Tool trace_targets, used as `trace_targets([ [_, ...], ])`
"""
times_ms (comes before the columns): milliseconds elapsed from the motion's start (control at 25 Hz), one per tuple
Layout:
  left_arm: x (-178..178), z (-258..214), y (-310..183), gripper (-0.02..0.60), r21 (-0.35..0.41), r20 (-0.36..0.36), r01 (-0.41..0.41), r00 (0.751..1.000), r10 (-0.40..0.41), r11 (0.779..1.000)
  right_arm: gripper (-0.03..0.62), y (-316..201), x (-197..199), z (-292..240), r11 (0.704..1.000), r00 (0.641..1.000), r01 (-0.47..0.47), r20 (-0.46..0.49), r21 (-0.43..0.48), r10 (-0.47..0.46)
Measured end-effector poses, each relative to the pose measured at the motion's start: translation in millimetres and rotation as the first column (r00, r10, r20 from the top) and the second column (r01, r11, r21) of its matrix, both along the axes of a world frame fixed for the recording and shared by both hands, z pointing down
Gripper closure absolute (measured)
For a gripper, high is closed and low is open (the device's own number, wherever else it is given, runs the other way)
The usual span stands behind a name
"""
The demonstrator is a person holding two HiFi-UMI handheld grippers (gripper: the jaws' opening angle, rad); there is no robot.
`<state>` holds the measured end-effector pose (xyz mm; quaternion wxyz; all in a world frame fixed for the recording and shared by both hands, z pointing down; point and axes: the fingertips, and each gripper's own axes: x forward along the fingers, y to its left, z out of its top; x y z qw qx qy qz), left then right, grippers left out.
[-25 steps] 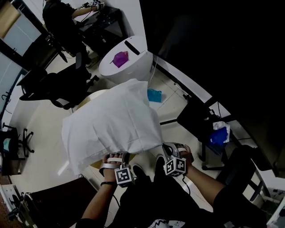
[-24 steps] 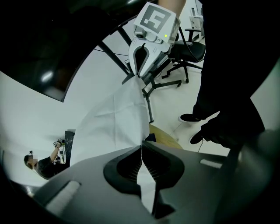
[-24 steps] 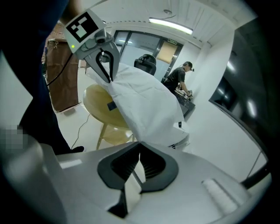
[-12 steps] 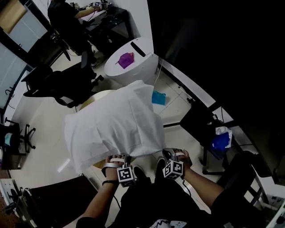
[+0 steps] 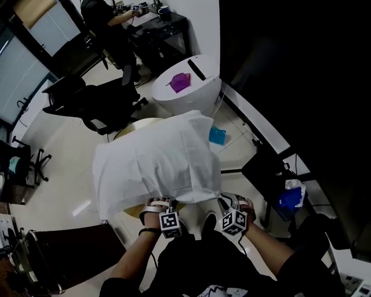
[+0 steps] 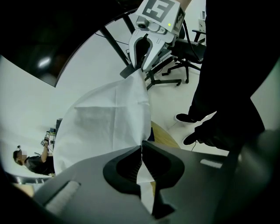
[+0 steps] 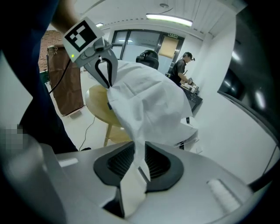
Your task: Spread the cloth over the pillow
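Observation:
A white cloth [image 5: 156, 162] hangs spread over a round wooden table [image 5: 134, 124]; whatever lies under it, the pillow included, is hidden. Both grippers are at the cloth's near edge. My left gripper [image 5: 157, 203] is shut on the near left corner, and the cloth [image 6: 109, 127] is pinched between its pads [image 6: 141, 151]. My right gripper [image 5: 227, 200] is at the near right corner. Its jaws have just been opening; in the right gripper view [image 7: 139, 154] a strip of cloth [image 7: 148, 105] still runs loosely through the gap between them.
A white rounded unit [image 5: 200, 93] with a purple thing on top stands beyond the table. Black office chairs [image 5: 95, 101] are at the left, a blue thing [image 5: 217, 135] lies on the floor, and a dark stand [image 5: 269, 171] is at the right. Someone sits at a far desk [image 5: 104, 14].
The head view has swung, so everything sits further right in the picture. The cloth's near edge and the left gripper have sunk a little. Both grippers stay at the near corners.

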<state>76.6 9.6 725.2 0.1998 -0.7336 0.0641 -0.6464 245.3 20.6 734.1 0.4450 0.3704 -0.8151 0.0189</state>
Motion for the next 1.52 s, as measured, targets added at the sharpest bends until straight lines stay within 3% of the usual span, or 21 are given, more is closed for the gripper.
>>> trace_targets([
  [280,5.7,-18.8,-2.4,0.564,0.014,-0.069,0.059,0.996,-0.058,0.998,0.462,-12.6,9.2,-65.6,0.996,0.985,-0.013,0.171,0.092,-0.003],
  [480,-2.5,-33.1,12.0,0.530,0.009,-0.122,0.078,0.990,-0.077,0.997,0.436,-10.2,12.8,-88.8,0.989,0.991,0.053,0.115,0.136,-0.068],
  [640,-23.0,-39.2,30.6,0.515,-0.005,-0.155,0.106,0.982,-0.105,0.994,0.433,-4.7,20.9,-88.5,0.991,0.996,0.041,0.074,0.125,-0.051],
  [800,-64.3,-48.7,33.6,0.515,0.040,-0.194,0.175,0.967,-0.164,0.984,0.433,-7.7,13.6,-98.0,0.990,0.998,0.010,0.055,0.144,-0.018],
  [1040,-163.5,-46.6,29.4,0.504,0.137,-0.184,0.267,0.953,-0.240,0.954,0.433,-20.1,-71.1,-133.5,0.977,0.993,0.019,0.113,0.212,-0.044],
  [1320,-292.7,-42.3,36.0,0.362,0.217,-0.114,0.353,0.935,-0.336,0.910,0.433,-24.5,-202.6,-163.0,0.970,0.983,0.078,0.144,0.231,-0.113],
  [1520,-351.0,-27.0,34.1,0.354,0.221,-0.119,0.366,0.930,-0.348,0.904,0.434,-24.6,-284.2,-164.3,0.966,0.975,0.121,0.157,0.229,-0.160],
])
